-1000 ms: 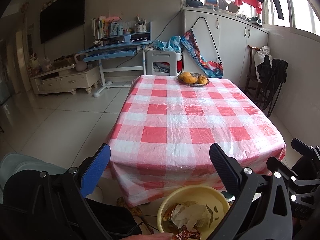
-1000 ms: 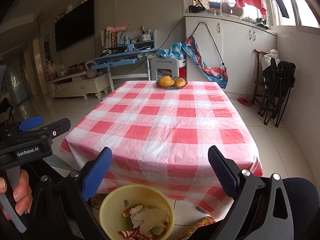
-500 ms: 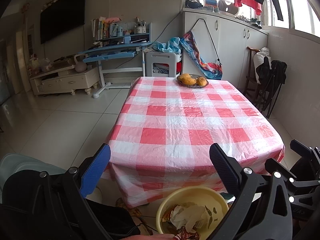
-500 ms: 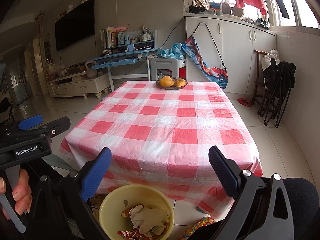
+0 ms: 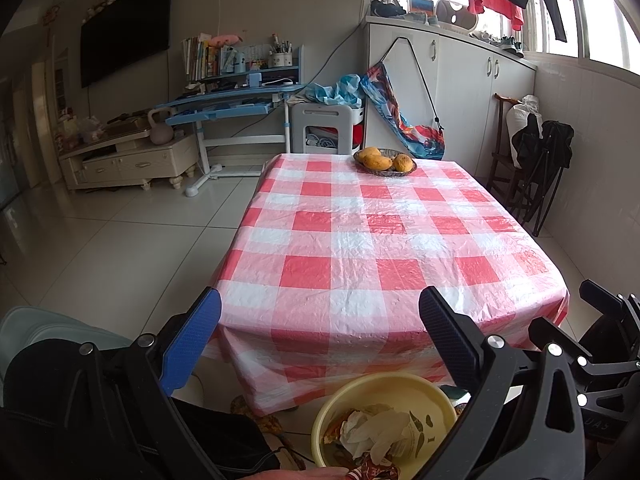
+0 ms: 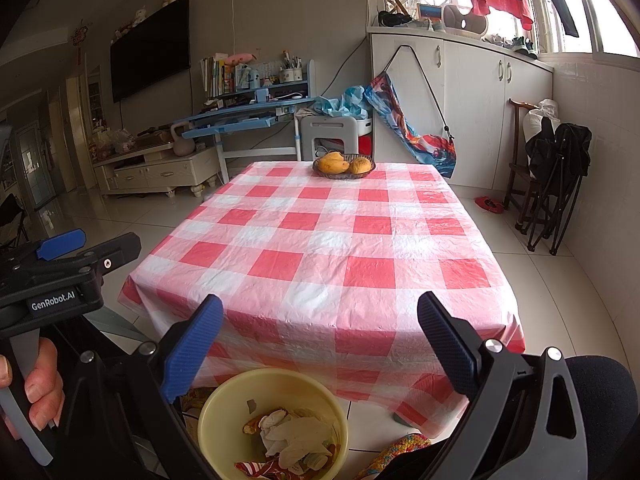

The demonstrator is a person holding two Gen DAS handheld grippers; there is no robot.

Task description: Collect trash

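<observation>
Living room, white tile floor (image 5: 120, 248), wall TV (image 6: 150, 46) at the back, blue desk (image 5: 232, 100) stacked with books below it. Counter in the middle wears a red-and-white checked cloth (image 5: 384, 248); its only load is a dark basket of mangoes (image 6: 344, 165) at the far edge.

Yellow trash bin (image 6: 272, 420) sits on the floor just in front of the counter's near edge, below both cameras. Inside: crumpled white tissue (image 6: 296, 436), some orange peel-like scraps, a red printed wrapper (image 6: 260, 469) at the near rim. In the left wrist view the same bin (image 5: 384, 392) shows at bottom centre, tissue and wrapper visible.

Left claw (image 5: 320, 316): fingers wide apart, blue pad left, black pad right, nothing between them, held above and just short of the bin. It also shows at the left edge of the right wrist view, with the person's hand (image 6: 36, 396) on its grip.

Right claw (image 6: 320, 320): fingers wide apart, empty, hovering over the bin with the counter edge just ahead.

Both claws side by side, near each other, neither touching bin or counter.
</observation>
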